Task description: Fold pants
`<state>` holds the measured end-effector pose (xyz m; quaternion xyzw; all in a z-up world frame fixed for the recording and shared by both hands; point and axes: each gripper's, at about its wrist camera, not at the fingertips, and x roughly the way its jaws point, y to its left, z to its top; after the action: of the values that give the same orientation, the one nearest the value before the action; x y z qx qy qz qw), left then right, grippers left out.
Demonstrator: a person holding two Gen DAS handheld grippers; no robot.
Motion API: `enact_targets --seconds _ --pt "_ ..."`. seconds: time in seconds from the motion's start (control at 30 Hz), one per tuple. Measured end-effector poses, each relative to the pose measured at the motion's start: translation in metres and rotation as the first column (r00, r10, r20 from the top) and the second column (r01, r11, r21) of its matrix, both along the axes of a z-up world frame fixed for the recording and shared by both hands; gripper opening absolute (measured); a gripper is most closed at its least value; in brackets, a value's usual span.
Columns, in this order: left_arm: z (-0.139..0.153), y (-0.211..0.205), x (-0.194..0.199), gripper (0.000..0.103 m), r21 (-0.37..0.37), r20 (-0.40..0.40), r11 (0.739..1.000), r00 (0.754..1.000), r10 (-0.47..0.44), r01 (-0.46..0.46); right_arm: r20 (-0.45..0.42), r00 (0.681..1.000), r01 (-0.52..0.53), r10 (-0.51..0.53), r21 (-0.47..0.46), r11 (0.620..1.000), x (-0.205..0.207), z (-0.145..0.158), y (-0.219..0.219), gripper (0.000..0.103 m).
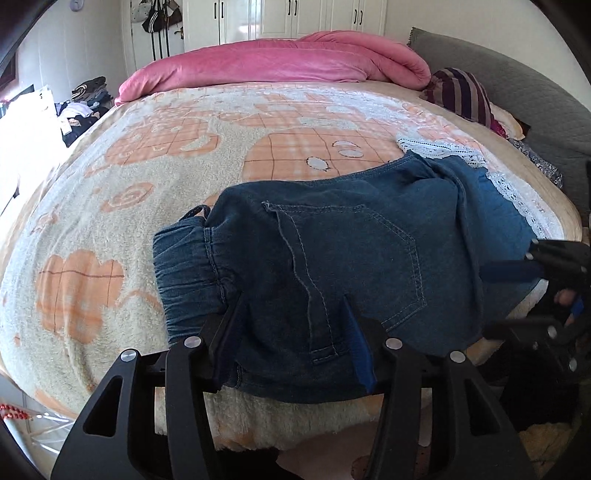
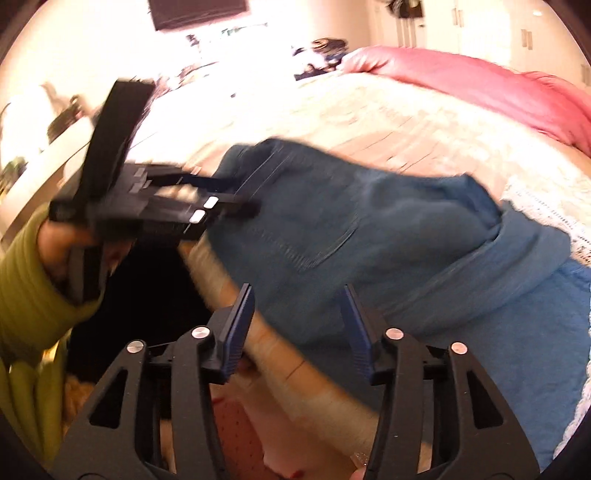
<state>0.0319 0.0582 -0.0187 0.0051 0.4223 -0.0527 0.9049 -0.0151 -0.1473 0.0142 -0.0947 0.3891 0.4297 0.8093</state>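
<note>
Left wrist view gives us the pants (image 1: 351, 266) first: dark blue denim, folded into a broad bundle near the front edge of the bed (image 1: 155, 177), elastic waistband to the left, a stitched back pocket facing up, and a white lace trim (image 1: 443, 149) showing along the far right edge. Our left gripper (image 1: 291, 328) straddles the near edge of the denim with its jaws spread; cloth lies between the blue pads (image 1: 360, 343), but we cannot make out either pad pressing on it. Our right gripper (image 1: 517, 273) enters from the right of this view, reaching over the right end of the bundle.

From the right wrist view, which is blurred, we see the right gripper (image 2: 297, 328) with its jaws spread apart above the near edge of the pants (image 2: 369, 229), and nothing is pinched between them. The left gripper (image 2: 236, 201) reaches in from the left at the waistband end, carried by a hand (image 2: 74, 240) in a yellow-green sleeve (image 2: 26, 288).

Beneath the denim lies a cream blanket with orange checked shapes. Farther back sit a rolled pink quilt (image 1: 277, 62), a striped cushion (image 1: 461, 92) and white wardrobe doors (image 1: 284, 18).
</note>
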Motion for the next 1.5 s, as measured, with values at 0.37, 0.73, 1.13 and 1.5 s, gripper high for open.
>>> enact_targets --seconds 0.37,0.73,1.13,1.5 --pt "0.016 0.001 -0.012 0.054 -0.056 0.060 0.998 0.998 0.017 -0.014 -0.079 0.992 0.098 -0.098 0.004 0.995 0.015 -0.012 -0.012 0.052" --pt "0.052 -0.019 -0.024 0.064 -0.094 0.134 0.994 0.990 -0.036 0.048 0.015 0.948 0.316 -0.319 0.090 0.944 0.026 0.027 -0.090 0.073" --pt "0.026 -0.105 0.012 0.064 -0.210 0.036 0.934 0.957 -0.289 0.290 0.005 0.831 0.552 -0.556 0.115 0.826 0.055 0.031 -0.161 0.078" --pt "-0.007 -0.146 0.054 0.064 -0.268 -0.046 0.904 0.933 -0.358 0.333 0.057 0.844 0.533 -0.534 0.025 0.846 0.112 0.042 -0.145 0.083"
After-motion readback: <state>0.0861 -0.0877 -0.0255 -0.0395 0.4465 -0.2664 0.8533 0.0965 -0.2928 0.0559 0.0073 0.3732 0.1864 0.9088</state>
